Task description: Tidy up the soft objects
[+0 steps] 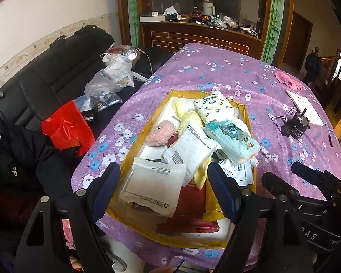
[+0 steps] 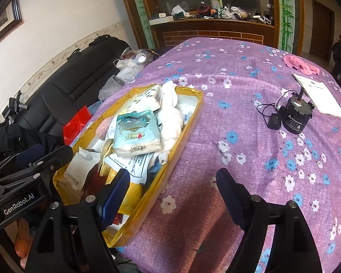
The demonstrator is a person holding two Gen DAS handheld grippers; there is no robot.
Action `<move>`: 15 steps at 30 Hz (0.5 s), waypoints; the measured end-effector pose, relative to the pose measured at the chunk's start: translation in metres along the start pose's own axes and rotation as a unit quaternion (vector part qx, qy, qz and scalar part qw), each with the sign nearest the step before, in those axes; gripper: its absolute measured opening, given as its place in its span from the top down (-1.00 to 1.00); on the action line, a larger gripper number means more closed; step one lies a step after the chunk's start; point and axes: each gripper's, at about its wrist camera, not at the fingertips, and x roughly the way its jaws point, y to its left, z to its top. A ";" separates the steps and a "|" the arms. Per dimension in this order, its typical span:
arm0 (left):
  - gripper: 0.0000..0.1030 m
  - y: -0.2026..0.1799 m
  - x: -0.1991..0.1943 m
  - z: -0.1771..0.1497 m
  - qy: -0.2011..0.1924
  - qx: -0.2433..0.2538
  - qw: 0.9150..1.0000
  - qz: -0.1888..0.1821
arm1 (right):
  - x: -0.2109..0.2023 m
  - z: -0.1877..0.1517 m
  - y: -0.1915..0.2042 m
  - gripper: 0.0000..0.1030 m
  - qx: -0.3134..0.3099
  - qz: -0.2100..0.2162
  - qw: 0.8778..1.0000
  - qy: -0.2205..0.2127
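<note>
Yellow box (image 1: 250, 122) heaped with soft packs, mid table (image 1: 216, 68). Left tool (image 1: 163, 188) gaping, empty, over box near end; right tool (image 2: 172, 195) gaping, empty, beside box. Pink cloth (image 2: 300, 64) far beyond box: likely next. Approach low, pinch bunched fold, lift clear.

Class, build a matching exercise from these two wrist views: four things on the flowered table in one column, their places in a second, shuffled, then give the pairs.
Things:
1. light blue tissue pack
2. pink cloth
3. black motor
4. pink fuzzy pouch

Places:
A. beside the white booklet
B. far right part of the tablecloth, alone
C. atop the pile in the yellow box
D. left side inside the box

Pairs: 1-C, 2-B, 3-A, 4-D
</note>
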 end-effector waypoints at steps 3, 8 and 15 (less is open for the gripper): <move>-0.53 0.005 0.000 -0.001 0.000 -0.004 1.000 0.000 | 0.001 0.000 0.004 -0.53 -0.006 0.000 1.000 0.002; -0.53 0.010 0.001 -0.003 -0.001 -0.007 1.000 0.001 | -0.002 0.001 0.012 -0.53 -0.024 -0.006 1.000 -0.006; -0.53 0.011 0.002 -0.003 0.002 -0.004 1.000 0.000 | -0.001 -0.003 0.017 -0.53 -0.033 -0.004 0.999 -0.003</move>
